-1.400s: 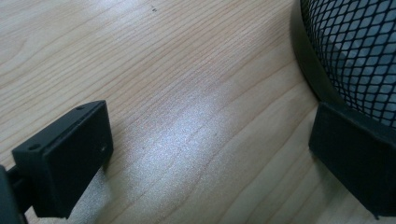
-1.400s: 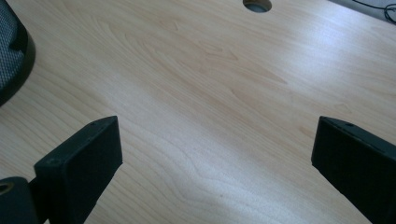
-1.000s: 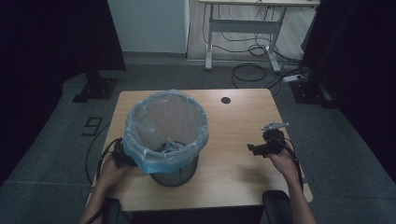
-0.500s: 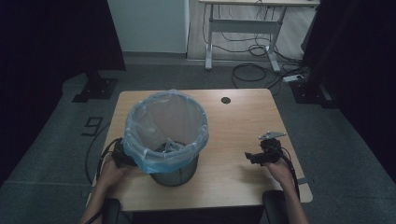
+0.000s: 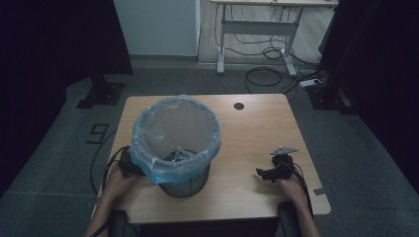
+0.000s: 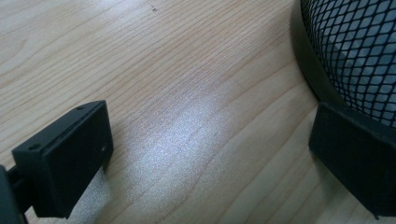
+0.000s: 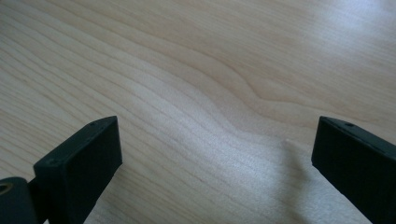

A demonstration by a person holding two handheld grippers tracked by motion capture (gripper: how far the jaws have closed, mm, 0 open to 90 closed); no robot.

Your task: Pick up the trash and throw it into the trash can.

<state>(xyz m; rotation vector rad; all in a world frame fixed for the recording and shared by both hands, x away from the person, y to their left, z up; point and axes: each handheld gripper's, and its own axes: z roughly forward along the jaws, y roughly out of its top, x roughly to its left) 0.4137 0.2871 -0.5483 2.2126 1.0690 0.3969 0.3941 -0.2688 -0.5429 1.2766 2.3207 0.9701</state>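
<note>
A black mesh wastebasket (image 5: 187, 183) lined with a light blue plastic bag (image 5: 174, 132) stands on the wooden table (image 5: 257, 133), left of centre. My left gripper (image 5: 127, 166) rests on the table against the basket's left side, partly hidden under the bag's rim. In the left gripper view it (image 6: 208, 122) is open over bare wood, and its right jaw sits against the basket's base (image 6: 359, 56). My right gripper (image 5: 261, 173) lies low near the table's front right, pointing left. In the right gripper view it (image 7: 217, 130) is open with only wood between the jaws.
A small dark round grommet (image 5: 239, 105) sits near the table's far edge. Bare tabletop lies between the basket and the right gripper. Beyond the table, a white desk frame (image 5: 257, 29) and cables (image 5: 269, 74) lie on the grey floor.
My right gripper has moved toward the table's front edge and slightly left, sinking lower over the wood. The left gripper and the basket have stayed in place.
</note>
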